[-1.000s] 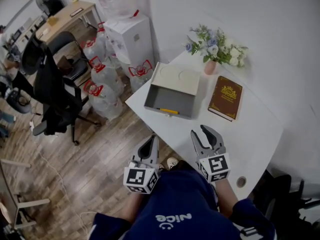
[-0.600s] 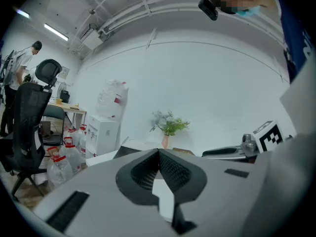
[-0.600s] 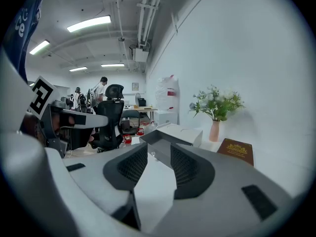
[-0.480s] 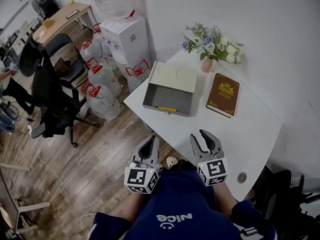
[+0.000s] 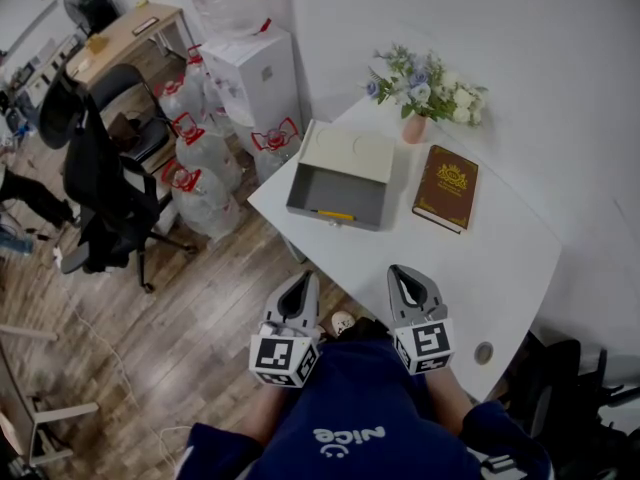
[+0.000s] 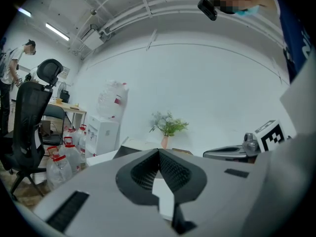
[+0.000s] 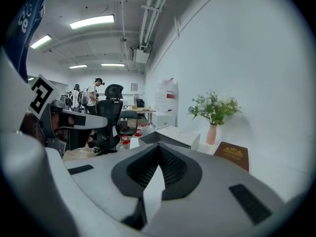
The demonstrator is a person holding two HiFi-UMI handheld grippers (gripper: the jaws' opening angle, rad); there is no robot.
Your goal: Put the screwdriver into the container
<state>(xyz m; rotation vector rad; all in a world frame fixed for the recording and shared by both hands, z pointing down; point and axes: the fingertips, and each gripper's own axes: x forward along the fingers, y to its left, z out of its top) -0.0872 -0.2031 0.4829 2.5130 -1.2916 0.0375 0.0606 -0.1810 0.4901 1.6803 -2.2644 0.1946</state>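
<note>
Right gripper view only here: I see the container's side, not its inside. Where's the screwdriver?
Observer: The head view shows the screwdriver already inside the container, lying along its near wall.
Operator: Is the left gripper holding anything?
Observer: No. The left gripper view shows its fingers together, with nothing between them.

Vase (image 5: 415, 131): stood upright on white table (image 5: 490, 268), flowers (image 5: 425, 83) held
Book (image 5: 446, 188): laid flat nearby
Water jugs (image 5: 200, 153): grouped on floor (image 5: 200, 298) beside office chair (image 5: 95, 193)
</note>
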